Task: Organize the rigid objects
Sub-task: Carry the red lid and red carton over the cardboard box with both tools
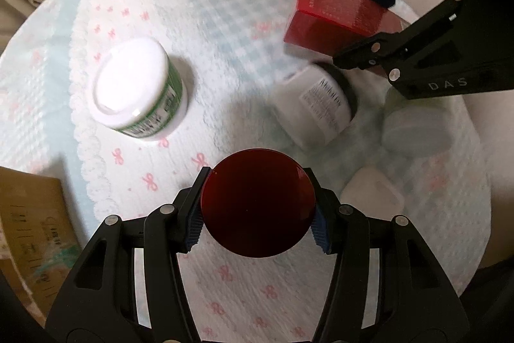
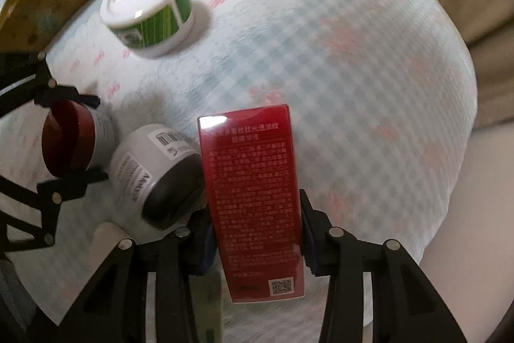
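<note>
Pick-up step in hand. Left gripper (image 1: 257, 211) pinches the red-lidded jar (image 1: 257, 203) at near centre; right gripper (image 2: 255, 233) pinches the red carton (image 2: 253, 198), far right. Next: carry both clear of the toppled grey-lidded jar (image 1: 316, 110) between them.

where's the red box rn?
The red box is clamped in the right gripper, just beside the tipped white jar with the dark lid; the left wrist view shows it top right, above that jar.
</note>
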{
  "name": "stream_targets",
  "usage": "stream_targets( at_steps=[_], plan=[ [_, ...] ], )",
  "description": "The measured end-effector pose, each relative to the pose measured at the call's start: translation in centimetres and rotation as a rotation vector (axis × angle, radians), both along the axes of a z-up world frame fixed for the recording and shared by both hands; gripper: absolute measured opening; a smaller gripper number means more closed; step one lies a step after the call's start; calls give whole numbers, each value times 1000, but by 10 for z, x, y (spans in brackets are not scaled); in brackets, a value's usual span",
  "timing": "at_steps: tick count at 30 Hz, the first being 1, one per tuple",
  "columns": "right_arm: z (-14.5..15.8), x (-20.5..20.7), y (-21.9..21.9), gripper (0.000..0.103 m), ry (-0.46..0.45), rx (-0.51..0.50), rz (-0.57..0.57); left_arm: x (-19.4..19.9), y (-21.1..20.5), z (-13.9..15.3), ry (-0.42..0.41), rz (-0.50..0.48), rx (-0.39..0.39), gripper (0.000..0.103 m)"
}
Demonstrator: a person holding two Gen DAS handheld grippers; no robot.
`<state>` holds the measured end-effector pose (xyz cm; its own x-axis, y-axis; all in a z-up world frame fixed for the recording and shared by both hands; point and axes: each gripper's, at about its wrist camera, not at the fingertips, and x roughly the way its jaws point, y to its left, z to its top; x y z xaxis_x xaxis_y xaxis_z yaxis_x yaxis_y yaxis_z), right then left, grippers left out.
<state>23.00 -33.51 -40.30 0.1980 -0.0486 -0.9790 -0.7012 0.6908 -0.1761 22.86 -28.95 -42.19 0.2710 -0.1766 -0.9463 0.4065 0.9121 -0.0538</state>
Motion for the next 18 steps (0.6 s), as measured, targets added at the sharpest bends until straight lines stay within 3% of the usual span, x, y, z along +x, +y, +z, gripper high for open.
stream_targets(
  at_steps=[7, 13, 18],
  plan=[
    [60, -10, -9, 39, -53, 97, -223, -11, 14, 67, -69, 38, -50, 51],
    [147, -37, -7, 39, -125, 200, -451, -27, 44, 147, -140, 101, -109, 51],
    [215, -65, 15, 39, -192, 312, -525, -44, 95, 208, -175, 203, -176, 51]
  ],
)
